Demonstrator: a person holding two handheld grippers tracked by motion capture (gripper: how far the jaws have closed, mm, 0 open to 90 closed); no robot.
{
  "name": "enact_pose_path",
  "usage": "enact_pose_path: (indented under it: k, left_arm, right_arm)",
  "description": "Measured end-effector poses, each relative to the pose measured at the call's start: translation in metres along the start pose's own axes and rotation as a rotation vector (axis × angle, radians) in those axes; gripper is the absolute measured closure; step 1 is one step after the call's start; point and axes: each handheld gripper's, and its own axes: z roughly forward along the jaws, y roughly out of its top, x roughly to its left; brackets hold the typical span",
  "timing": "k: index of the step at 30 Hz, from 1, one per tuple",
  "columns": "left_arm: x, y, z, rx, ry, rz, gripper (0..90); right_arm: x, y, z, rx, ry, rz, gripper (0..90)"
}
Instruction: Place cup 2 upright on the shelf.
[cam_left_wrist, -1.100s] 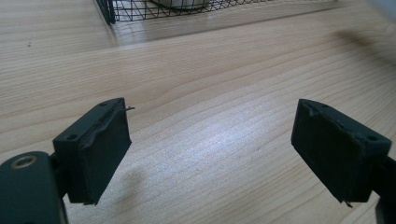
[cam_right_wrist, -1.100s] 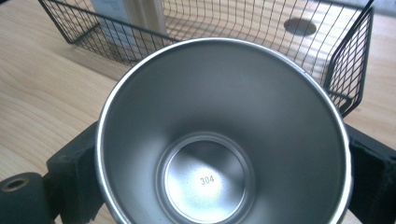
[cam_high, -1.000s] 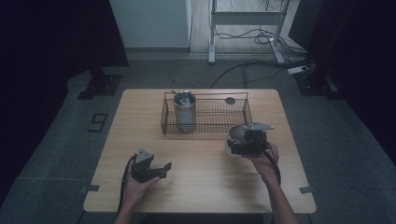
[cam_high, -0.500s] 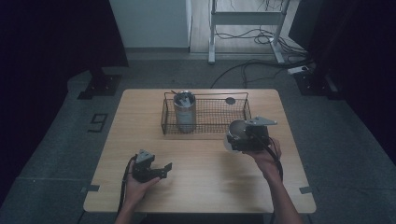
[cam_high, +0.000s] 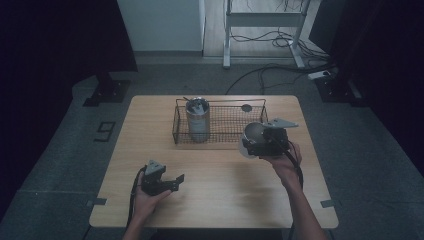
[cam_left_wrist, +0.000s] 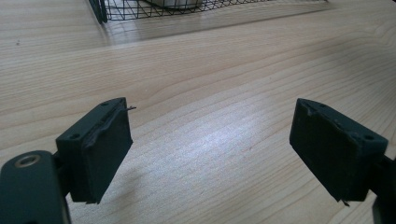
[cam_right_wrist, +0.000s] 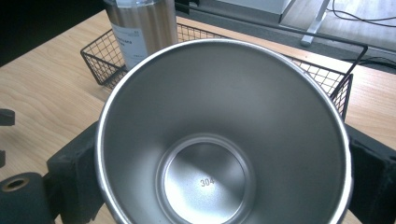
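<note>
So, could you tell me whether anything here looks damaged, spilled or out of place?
Nothing stands out. The steel cup is clamped between the right gripper's jaws, its inside clean and empty. The other tumbler stands upright in the wire basket. The left gripper rests open on bare wood, and no spill is visible on the table.

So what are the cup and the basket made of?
The cup looks like brushed stainless steel: a dull silver sheen inside, with "304" stamped on the bottom, a common steel grade. The right gripper clamps its outer wall. The basket seems to be dark wire mesh, likely coated or painted metal; the finish is hard to tell.
</note>
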Motion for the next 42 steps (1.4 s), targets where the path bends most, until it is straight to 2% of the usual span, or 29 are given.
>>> enact_pose_path:
  k: [18, 26, 42]
  left_arm:
    - [-0.002, -0.001, 0.003, 0.019, 0.000, 0.008, 12.9]
    - [-0.002, -0.001, 0.004, 0.022, 0.000, 0.008, 13.0]
    - [-0.002, -0.002, 0.004, 0.024, -0.002, 0.006, 13.0]
  right_arm:
    - [-0.005, 0.019, -0.003, -0.011, 0.012, 0.000, 6.3]
    - [-0.004, 0.030, 0.002, -0.013, 0.017, -0.001, 6.3]
    - [-0.010, 0.048, 0.012, -0.009, 0.012, 0.017, 6.3]
